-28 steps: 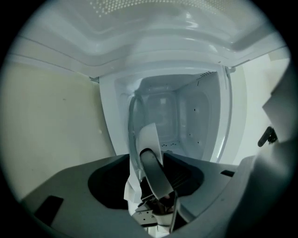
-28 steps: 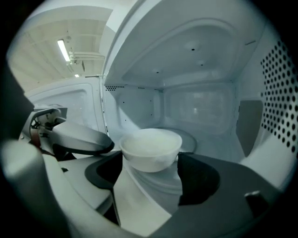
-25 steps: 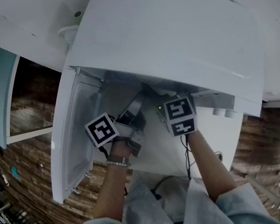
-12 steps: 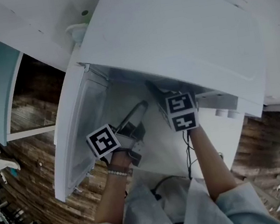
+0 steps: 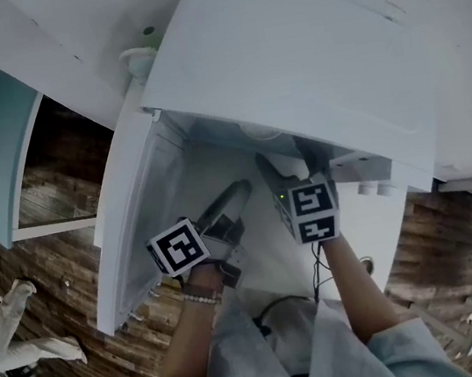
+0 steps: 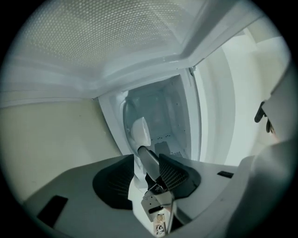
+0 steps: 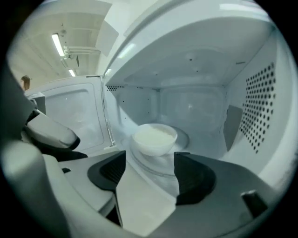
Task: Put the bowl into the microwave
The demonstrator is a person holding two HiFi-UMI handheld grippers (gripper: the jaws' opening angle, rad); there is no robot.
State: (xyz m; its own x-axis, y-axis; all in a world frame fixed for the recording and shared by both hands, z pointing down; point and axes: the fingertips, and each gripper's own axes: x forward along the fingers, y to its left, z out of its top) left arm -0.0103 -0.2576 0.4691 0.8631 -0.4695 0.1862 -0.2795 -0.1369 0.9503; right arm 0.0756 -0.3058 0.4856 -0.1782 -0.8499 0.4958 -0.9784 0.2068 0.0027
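Bowl (image 7: 154,138), white and round, sits upright inside the microwave (image 7: 195,104).

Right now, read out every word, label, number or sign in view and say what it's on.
No readable words or numbers anywhere.
Black-and-white square patterns only, no letters: left marker cube, right marker cube.
Print too small to read: small tag low in the left gripper view.

Inside the microwave (image 5: 287,60), on its round tray (image 7: 185,138), a white bowl (image 7: 154,137), upright, left of the tray's middle. Beneath the microwave, a white worktop (image 5: 52,35). Lower down, brown wooden floor (image 5: 60,255).
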